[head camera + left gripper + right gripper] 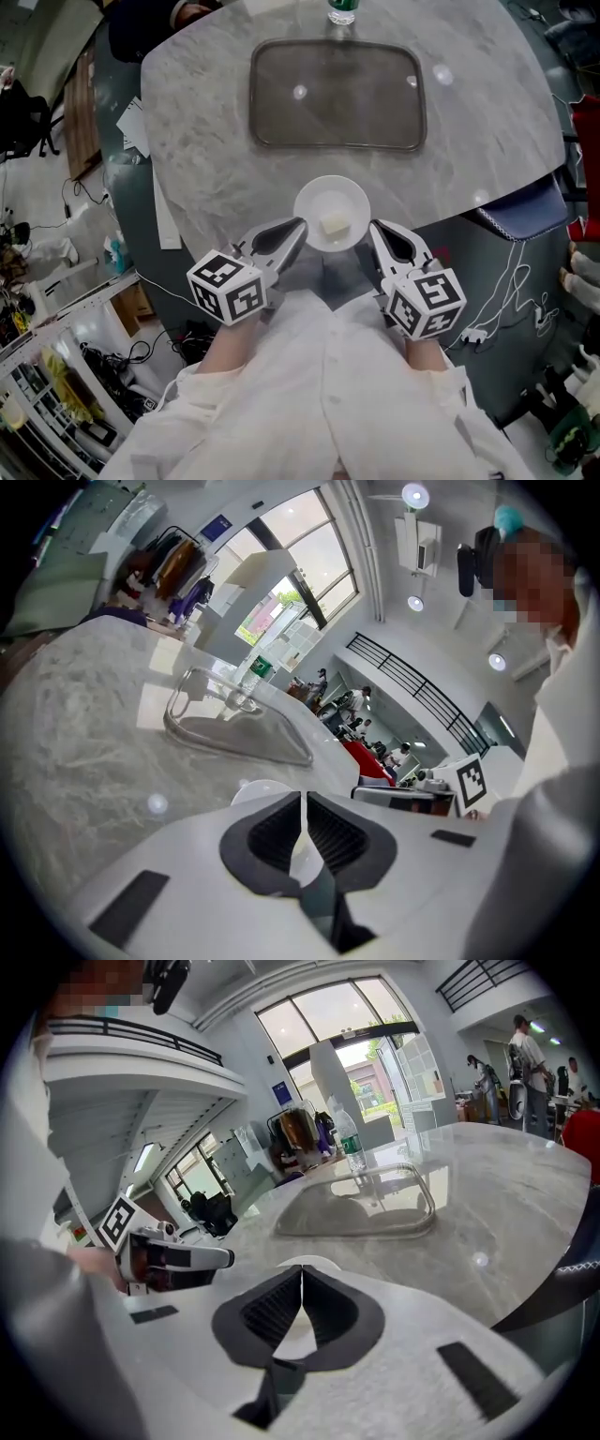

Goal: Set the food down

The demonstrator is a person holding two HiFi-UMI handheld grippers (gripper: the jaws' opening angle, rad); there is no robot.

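A small round white plate (319,199) holds one pale cube of food (335,225). The plate is just on the person's side of the big clear see-through tray (336,146), over the near edge of the grey marble desk (206,141). The views do not show whether the plate's bottom touches the desk.

The left gripper (298,225) pinches the plate's left rim, on the side away from the tray's right end. The right gripper (373,228) pinches the right rim. The cube sits between the two grippers, a bit closer to the right one.

In the left gripper view the jaws of the left gripper (302,803) are closed tight on a thin white edge of the plate (262,789). In the right gripper view the right gripper (302,1288) does the same to the plate (305,1265).

The food is hidden behind the jaws in both gripper views. Behind the tray, a green-labelled bottle (343,9) is cut off at the top of the head view.
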